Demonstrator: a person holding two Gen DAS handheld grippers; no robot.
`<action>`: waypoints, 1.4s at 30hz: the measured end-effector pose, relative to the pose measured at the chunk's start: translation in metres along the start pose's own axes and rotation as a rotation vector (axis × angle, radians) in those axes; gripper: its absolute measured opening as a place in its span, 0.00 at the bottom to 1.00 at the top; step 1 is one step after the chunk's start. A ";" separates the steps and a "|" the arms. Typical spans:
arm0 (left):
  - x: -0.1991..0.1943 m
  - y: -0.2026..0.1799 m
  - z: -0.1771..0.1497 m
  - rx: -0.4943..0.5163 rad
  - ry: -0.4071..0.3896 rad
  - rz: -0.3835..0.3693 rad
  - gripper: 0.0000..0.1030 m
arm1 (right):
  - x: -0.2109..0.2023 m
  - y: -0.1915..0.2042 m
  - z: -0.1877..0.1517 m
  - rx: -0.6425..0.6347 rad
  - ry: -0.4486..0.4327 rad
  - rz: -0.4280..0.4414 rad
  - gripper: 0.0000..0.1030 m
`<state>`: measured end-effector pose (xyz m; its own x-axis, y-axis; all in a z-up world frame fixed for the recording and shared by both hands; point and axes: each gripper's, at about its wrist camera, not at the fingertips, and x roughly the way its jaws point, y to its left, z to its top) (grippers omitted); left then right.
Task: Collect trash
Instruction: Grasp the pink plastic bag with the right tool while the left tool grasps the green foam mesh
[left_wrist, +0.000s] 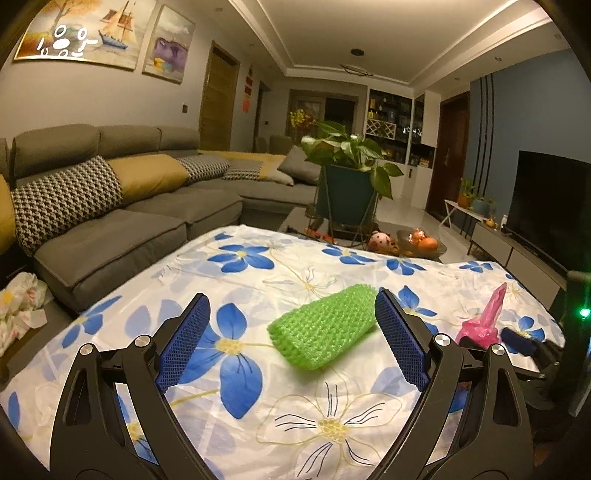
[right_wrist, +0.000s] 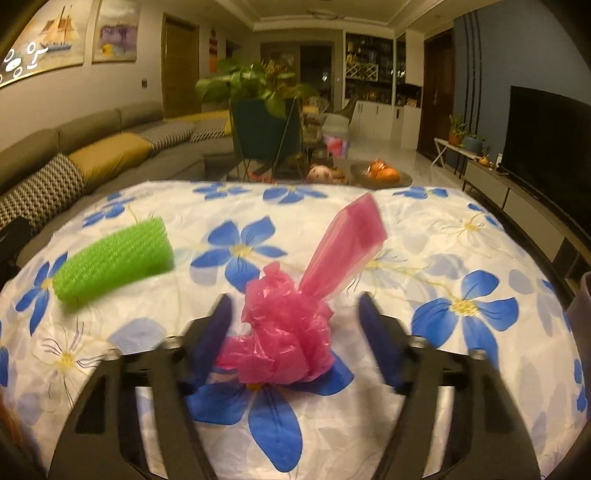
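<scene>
Bowl (right_wrist: 380, 177) holding oranges, both claws apart, left claw (left_wrist: 290, 343) around green foam net (left_wrist: 325, 328), right claw (right_wrist: 293, 339) around pink bag (right_wrist: 291, 332)

Table (right_wrist: 424, 229): covered by a cloth, carrying two pieces of trash.
Foam net sleeve (right_wrist: 114, 258): lies on its side toward the table's left edge.
Crumpled plastic bag (right_wrist: 288, 332): to the right of the sleeve, well apart from it, nearer the table's near edge.
Left gripper (left_wrist: 291, 332): jaws spread either side of the sleeve.
Right gripper (right_wrist: 293, 332): jaws spread either side of the bag.
Sofa (left_wrist: 122, 221): beyond the table's left edge.
Potted plant (left_wrist: 347, 184): behind the far edge.
Fruit bowl (left_wrist: 421, 243): right of the plant.
Television (right_wrist: 546, 140): far right.
</scene>
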<state>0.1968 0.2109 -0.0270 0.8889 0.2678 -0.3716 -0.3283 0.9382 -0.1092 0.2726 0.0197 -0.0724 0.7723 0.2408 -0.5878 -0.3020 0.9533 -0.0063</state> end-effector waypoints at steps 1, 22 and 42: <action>0.001 0.000 0.000 0.000 0.005 -0.005 0.87 | 0.001 0.001 -0.001 -0.002 0.007 0.003 0.47; 0.080 -0.016 -0.012 0.019 0.276 -0.047 0.74 | -0.104 -0.046 -0.015 0.118 -0.215 0.061 0.33; 0.025 -0.042 -0.003 0.063 0.165 -0.126 0.10 | -0.153 -0.073 -0.034 0.109 -0.244 0.027 0.33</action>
<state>0.2313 0.1774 -0.0347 0.8557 0.1133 -0.5049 -0.1930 0.9752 -0.1083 0.1571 -0.0925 -0.0091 0.8807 0.2904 -0.3743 -0.2723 0.9568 0.1016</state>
